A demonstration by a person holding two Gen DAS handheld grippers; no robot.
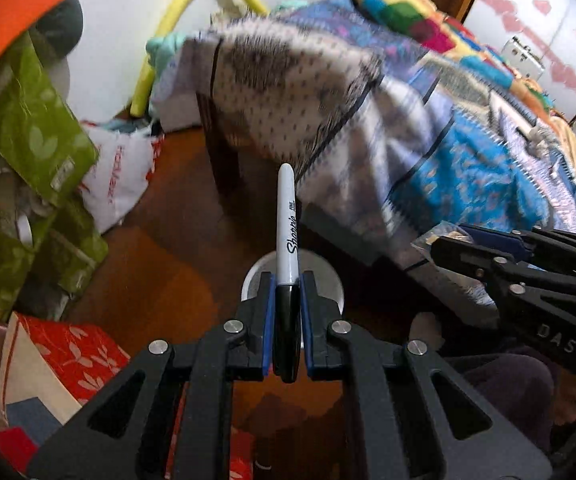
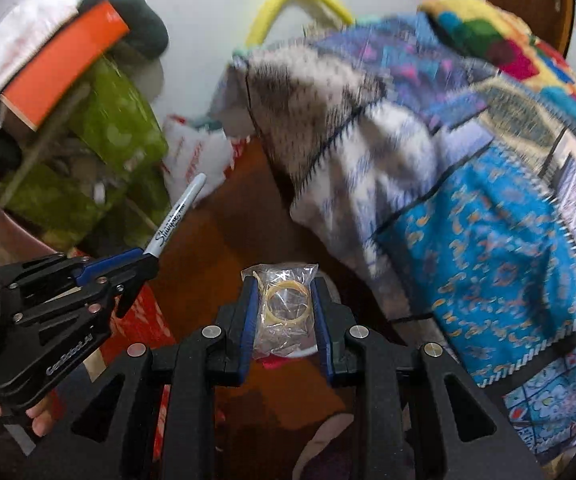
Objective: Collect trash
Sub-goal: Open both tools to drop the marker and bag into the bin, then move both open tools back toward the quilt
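My left gripper [image 1: 287, 280] is shut on a Sharpie marker [image 1: 287, 220], clamped at its black cap with the grey barrel sticking out forward. In the right wrist view the same marker [image 2: 176, 216] juts from the left gripper [image 2: 144, 264] at the left. My right gripper [image 2: 283, 284] is shut on a small clear plastic bag [image 2: 284, 308] that holds yellow rubber bands. From the left wrist view the right gripper [image 1: 440, 246] enters at the right with the plastic bag [image 1: 444, 234] at its tip. Both point down over a white round bin [image 1: 328, 276] on the wooden floor, mostly hidden by the fingers.
A bed with patterned blue and white blankets [image 1: 408, 140] fills the right side. Green bags [image 1: 32, 128], a white plastic bag [image 1: 116, 176] and an orange box [image 1: 12, 28] pile at the left. A red patterned bag [image 1: 76, 352] lies near. A person's hand [image 2: 40, 420] holds the left gripper.
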